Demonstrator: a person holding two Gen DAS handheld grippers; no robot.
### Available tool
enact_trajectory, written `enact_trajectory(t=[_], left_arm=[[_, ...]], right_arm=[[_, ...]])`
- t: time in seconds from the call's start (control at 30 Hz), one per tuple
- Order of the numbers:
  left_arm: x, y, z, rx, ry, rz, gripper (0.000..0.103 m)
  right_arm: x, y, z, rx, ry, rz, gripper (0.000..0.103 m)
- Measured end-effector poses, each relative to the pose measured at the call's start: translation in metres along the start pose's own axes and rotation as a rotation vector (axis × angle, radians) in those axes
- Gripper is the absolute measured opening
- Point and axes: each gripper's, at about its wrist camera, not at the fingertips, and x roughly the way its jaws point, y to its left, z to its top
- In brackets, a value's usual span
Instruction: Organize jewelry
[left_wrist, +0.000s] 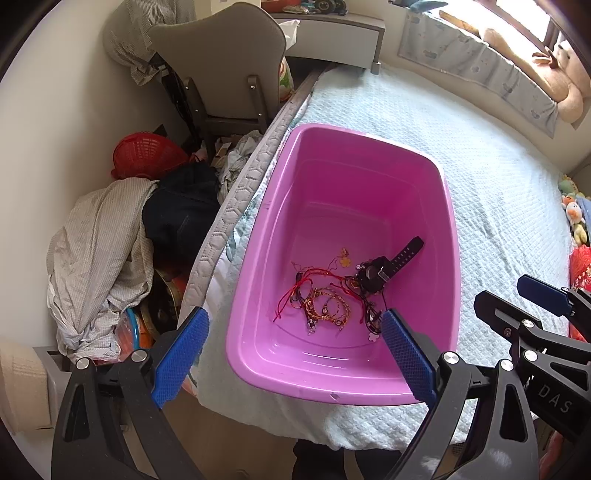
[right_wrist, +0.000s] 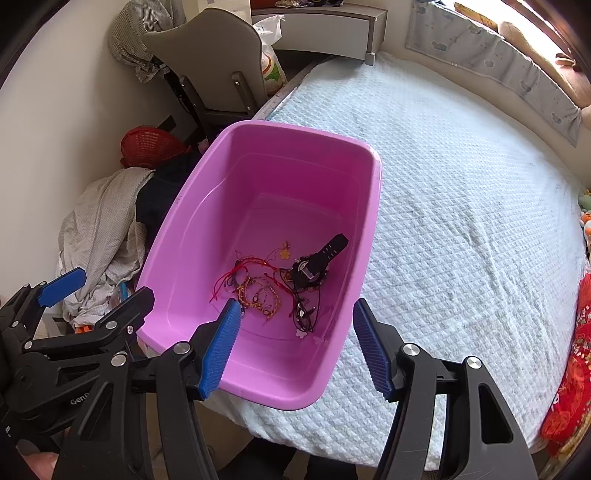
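A pink plastic tub (left_wrist: 452, 206) (right_wrist: 371, 206) sits on the bed's near left corner. Inside it lie a black watch (left_wrist: 380, 271) (right_wrist: 312, 271), a tangle of red cord bracelets (left_wrist: 306, 284) (right_wrist: 236, 275), gold braided bracelets (left_wrist: 327, 308) (right_wrist: 260, 293), dark cord pieces (left_wrist: 369, 314) (right_wrist: 304, 314) and small flower charms (left_wrist: 345, 260) (right_wrist: 283, 254). My left gripper (left_wrist: 295, 347) hovers open above the tub's near end, empty. My right gripper (right_wrist: 295, 339) is open too, straddling the tub's near right wall, nothing between its pads. Each gripper shows in the other's view: right gripper (left_wrist: 517, 299), left gripper (right_wrist: 103, 291).
The bed (right_wrist: 461, 206) has a pale blue quilted cover. Left of it on the floor are heaped clothes (left_wrist: 99, 258), a red basket (left_wrist: 147, 155) and a grey chair (left_wrist: 221, 62). A red patterned cloth (right_wrist: 569, 373) and plush toys (left_wrist: 574, 218) lie along the bed's right edge.
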Motion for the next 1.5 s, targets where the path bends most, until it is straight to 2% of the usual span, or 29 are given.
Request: enact_trajectory(t=[0.8, 1.5], left_arm=[[0.002, 0.002, 0.004, -0.021, 0.015, -0.028, 0.093], [0.009, 0.005, 0.006, -0.022, 0.022, -0.014, 0.093]], right_arm=[[-0.001, 0.001, 0.002, -0.004, 0.000, -0.012, 0.060], [0.005, 0.002, 0.004, -0.003, 0.006, -0.007, 0.060]])
